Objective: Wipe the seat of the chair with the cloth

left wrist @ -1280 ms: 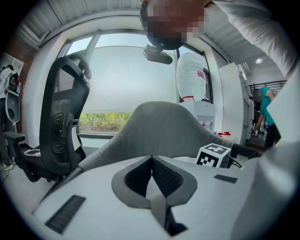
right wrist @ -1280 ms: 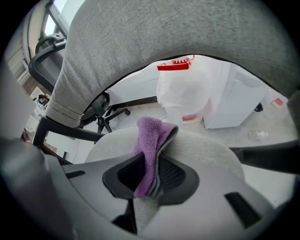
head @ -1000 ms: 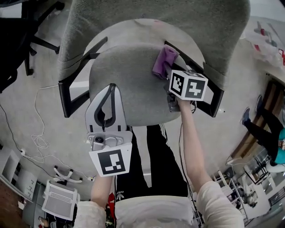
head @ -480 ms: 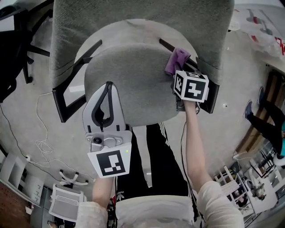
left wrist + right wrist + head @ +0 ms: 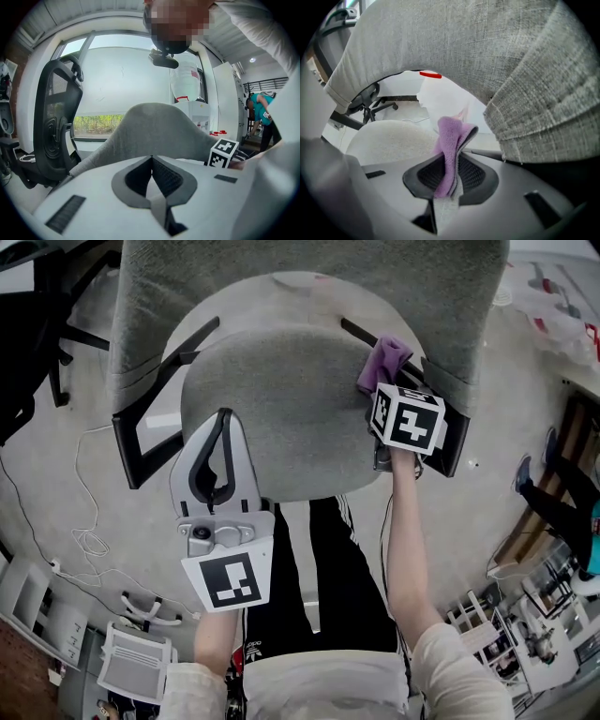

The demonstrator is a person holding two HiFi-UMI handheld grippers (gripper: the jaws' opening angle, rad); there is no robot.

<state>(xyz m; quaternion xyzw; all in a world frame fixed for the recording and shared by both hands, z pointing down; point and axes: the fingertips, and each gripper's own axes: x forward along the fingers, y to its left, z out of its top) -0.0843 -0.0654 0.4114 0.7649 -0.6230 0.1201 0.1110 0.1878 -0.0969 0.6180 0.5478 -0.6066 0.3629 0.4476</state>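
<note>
Right gripper [image 5: 380,382]: clenched on cloth [image 5: 384,357] at right rear of seat [image 5: 281,418]; we judge it mid-wipe.
Left gripper [image 5: 223,427]: closed, empty, idle over front of seat.

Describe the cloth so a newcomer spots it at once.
Start at the grey fabric chair in the middle of the head view, then go to its back right edge by the black armrest. The cloth is a small folded purple rag pinched in the tongs of the right gripper, the only colour on the grey upholstery.
</note>
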